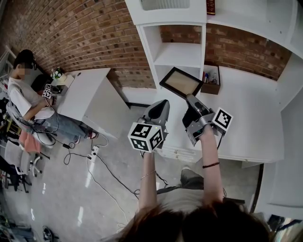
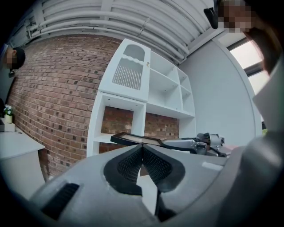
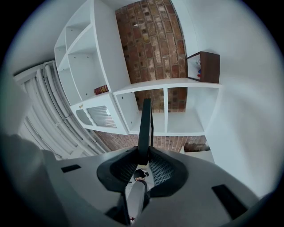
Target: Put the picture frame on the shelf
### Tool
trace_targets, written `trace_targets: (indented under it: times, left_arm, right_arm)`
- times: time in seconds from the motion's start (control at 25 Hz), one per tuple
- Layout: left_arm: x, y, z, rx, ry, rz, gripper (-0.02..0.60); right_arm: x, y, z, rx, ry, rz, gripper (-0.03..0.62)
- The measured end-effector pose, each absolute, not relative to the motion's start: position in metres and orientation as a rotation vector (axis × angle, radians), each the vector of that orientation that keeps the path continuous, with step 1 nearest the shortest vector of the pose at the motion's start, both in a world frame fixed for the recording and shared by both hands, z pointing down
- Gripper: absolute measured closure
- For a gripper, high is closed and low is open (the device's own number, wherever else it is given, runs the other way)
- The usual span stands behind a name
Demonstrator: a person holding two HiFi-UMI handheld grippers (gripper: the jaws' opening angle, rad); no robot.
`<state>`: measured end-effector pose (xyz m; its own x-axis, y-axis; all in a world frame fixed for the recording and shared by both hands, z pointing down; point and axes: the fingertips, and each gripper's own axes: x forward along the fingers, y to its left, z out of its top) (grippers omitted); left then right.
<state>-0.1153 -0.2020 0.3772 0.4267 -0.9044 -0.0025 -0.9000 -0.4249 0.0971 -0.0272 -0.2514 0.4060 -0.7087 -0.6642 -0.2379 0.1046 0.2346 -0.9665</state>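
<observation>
A black picture frame with a tan inside hangs in the air before the white shelf unit. My right gripper is shut on its near edge. In the right gripper view the picture frame shows edge-on, rising from between the pads, with my right gripper clamped on it. My left gripper is held beside and below it, apart from the frame. In the left gripper view my left gripper has its pads together on nothing, and the picture frame lies flat just beyond.
A brown box with small items stands on the white counter at the right. A red book sits on the top shelf. A white desk stands at the left, with a seated person and cables on the floor.
</observation>
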Motion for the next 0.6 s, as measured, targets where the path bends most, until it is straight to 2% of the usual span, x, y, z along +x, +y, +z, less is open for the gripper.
trace_targets:
  times: [0.6]
  left_arm:
    - [-0.113, -0.272, 0.371, 2.539, -1.658, -0.091, 0.571]
  right_arm:
    - [-0.033, -0.322, 0.4, -0.503, 1.888, -1.591, 0.522]
